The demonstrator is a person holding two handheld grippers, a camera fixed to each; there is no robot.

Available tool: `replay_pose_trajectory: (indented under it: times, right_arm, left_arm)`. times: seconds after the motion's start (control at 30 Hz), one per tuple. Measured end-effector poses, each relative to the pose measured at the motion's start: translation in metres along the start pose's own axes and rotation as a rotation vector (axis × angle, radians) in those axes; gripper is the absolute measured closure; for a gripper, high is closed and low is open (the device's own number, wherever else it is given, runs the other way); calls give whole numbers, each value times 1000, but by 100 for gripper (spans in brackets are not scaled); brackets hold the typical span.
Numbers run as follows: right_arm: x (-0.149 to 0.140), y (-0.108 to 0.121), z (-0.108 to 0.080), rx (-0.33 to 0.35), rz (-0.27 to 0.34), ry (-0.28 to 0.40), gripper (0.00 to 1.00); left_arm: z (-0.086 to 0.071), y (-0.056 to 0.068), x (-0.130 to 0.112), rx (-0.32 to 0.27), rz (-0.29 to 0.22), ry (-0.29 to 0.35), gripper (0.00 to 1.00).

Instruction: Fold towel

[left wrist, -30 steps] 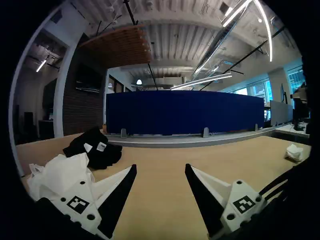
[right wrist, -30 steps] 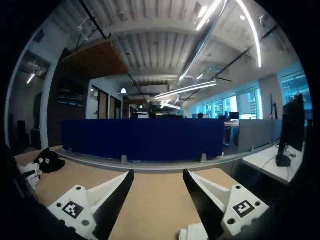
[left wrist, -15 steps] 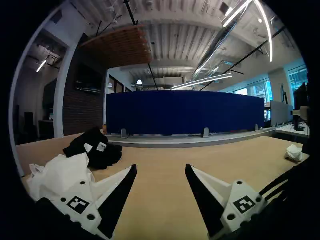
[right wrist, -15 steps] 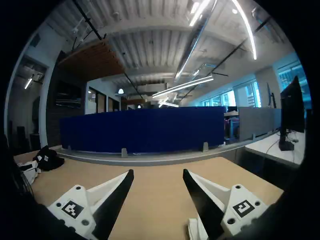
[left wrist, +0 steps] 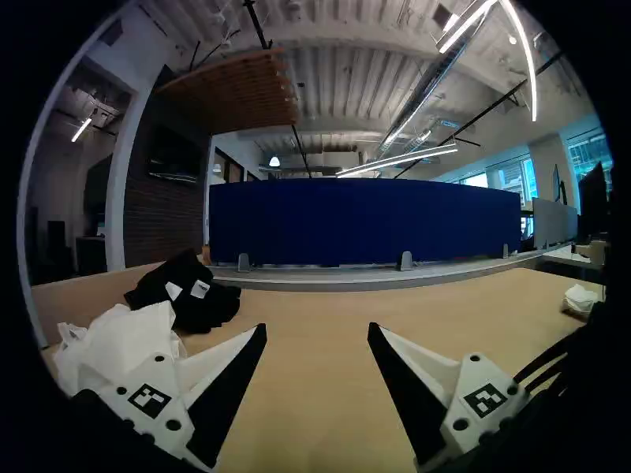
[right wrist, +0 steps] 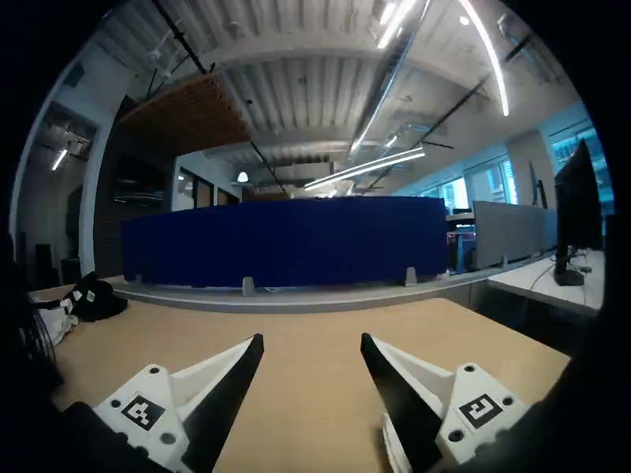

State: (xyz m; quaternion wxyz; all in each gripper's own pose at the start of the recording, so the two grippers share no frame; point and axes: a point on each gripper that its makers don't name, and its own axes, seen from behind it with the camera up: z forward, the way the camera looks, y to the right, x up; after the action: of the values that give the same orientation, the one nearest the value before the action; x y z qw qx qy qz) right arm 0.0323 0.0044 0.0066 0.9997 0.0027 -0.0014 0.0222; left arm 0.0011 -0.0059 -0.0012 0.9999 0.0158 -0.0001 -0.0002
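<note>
Left gripper (left wrist: pixel 316 347): two white plastic fingers (left wrist: pixel 209 370), wedge-shaped, tapering to points; black inner faces. Square black-and-white marker (left wrist: pixel 150 400) on each finger base, dark screw holes (left wrist: pixel 167 424) around it. Thin black cables (left wrist: pixel 552 359) beside right finger. Right gripper (right wrist: pixel 311 355): same build, same markings.

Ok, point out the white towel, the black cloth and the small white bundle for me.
white towel (left wrist: pixel 118 343): left gripper view, its crumpled middle.
black cloth (left wrist: pixel 189 311): left gripper view, the dark body below its white tags.
small white bundle (left wrist: pixel 580 299): left gripper view, its middle.
</note>
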Motion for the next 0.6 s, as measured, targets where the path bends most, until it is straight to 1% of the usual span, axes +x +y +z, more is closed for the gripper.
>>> replay_pose_trajectory:
  times: [0.3,0.6]
  right_arm:
    - [-17,-2,-2,-1,-5,-5,4]
    - [-24,7,-7,-14,24,-6,3]
  left_arm:
    - [0,0,0,0,0,0,5]
    - [0,0,0,0,0,0,5]
